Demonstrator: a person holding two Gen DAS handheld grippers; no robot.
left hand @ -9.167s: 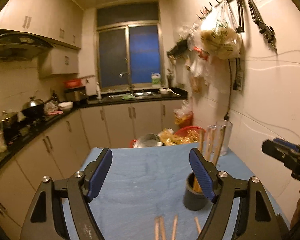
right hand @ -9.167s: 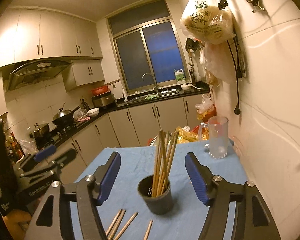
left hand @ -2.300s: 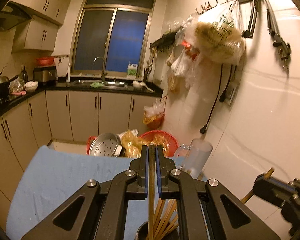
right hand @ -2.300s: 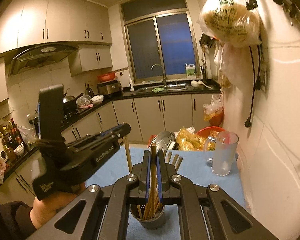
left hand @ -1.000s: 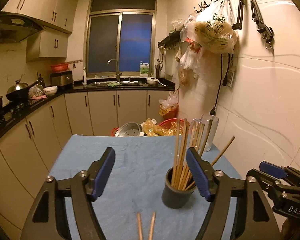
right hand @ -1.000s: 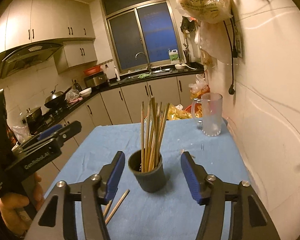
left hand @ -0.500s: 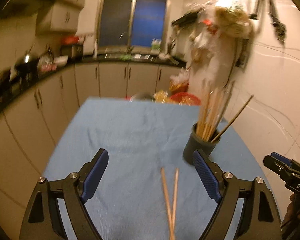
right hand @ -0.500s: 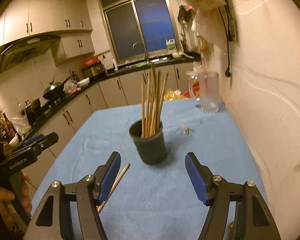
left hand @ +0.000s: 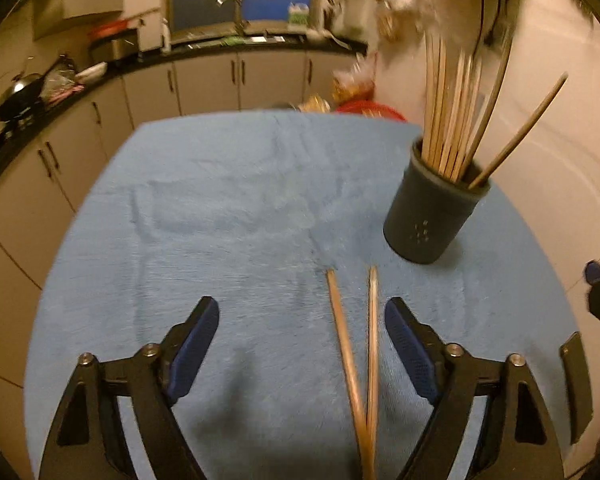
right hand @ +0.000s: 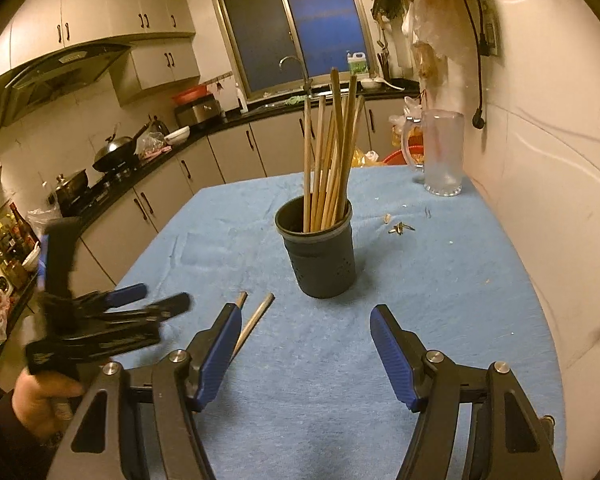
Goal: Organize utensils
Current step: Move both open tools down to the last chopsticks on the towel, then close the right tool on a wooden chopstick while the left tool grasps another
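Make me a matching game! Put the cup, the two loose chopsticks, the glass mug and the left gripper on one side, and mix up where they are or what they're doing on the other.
Things:
1. dark cup
2. two loose chopsticks
3. glass mug
4. left gripper

Descriptions:
A. lying flat on the blue cloth
B. empty, at the table's far end by the wall
C. open, over the loose sticks
D. standing upright, full of chopsticks

Pairs: 1-D, 2-A, 3-B, 4-C
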